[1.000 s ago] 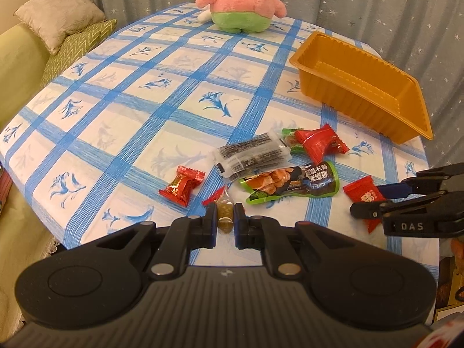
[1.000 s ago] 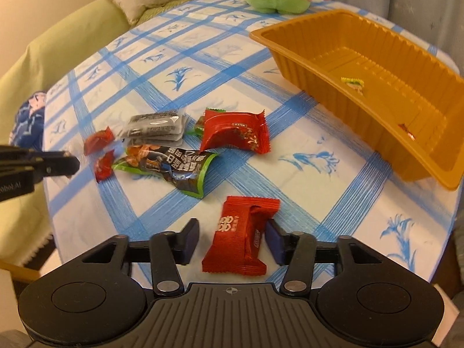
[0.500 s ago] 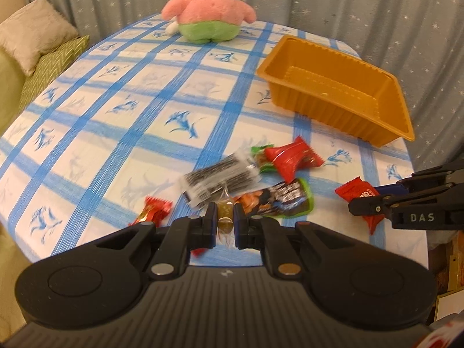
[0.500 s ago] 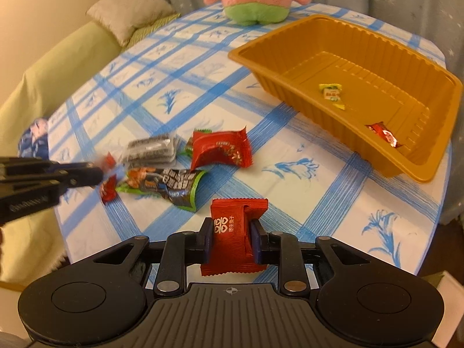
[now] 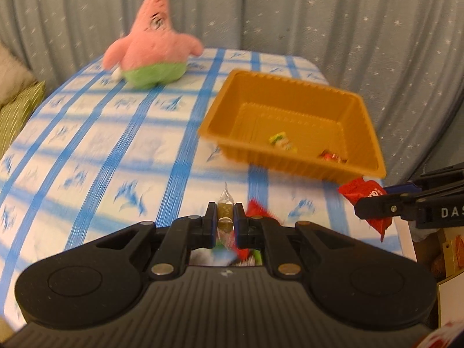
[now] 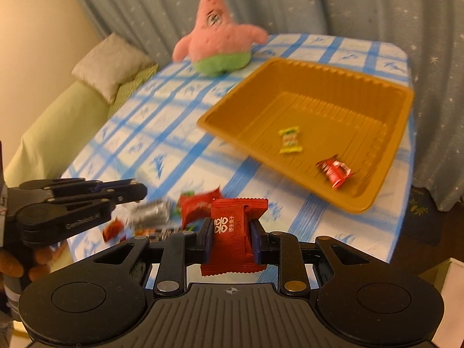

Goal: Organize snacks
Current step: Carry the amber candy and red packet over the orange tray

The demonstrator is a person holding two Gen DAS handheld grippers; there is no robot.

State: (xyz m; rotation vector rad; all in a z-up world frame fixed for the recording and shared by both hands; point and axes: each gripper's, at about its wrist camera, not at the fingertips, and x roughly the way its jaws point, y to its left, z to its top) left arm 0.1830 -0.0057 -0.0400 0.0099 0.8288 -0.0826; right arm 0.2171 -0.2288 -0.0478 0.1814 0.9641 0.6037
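Note:
My left gripper (image 5: 225, 221) is shut on a small clear-wrapped brown candy (image 5: 225, 216), held above the table short of the orange tray (image 5: 293, 87). My right gripper (image 6: 230, 233) is shut on a red snack packet (image 6: 232, 232), lifted near the tray's (image 6: 232, 110) front corner; it also shows in the left wrist view (image 5: 366, 194). The tray holds a yellow-green candy (image 6: 290, 140) and a red candy (image 6: 333, 171). Several loose snacks (image 6: 174, 211) lie blurred on the tablecloth below both grippers.
A pink star plush (image 5: 150, 52) sits at the table's far end. The blue-checked tablecloth (image 5: 87, 150) covers the table; curtains hang behind. A green sofa with a cushion (image 6: 111, 63) stands to the left. The table's right edge is close to the tray.
Both grippers have risen and moved toward the tray with their snacks. The right gripper closed on the red packet and lifted it off the table.

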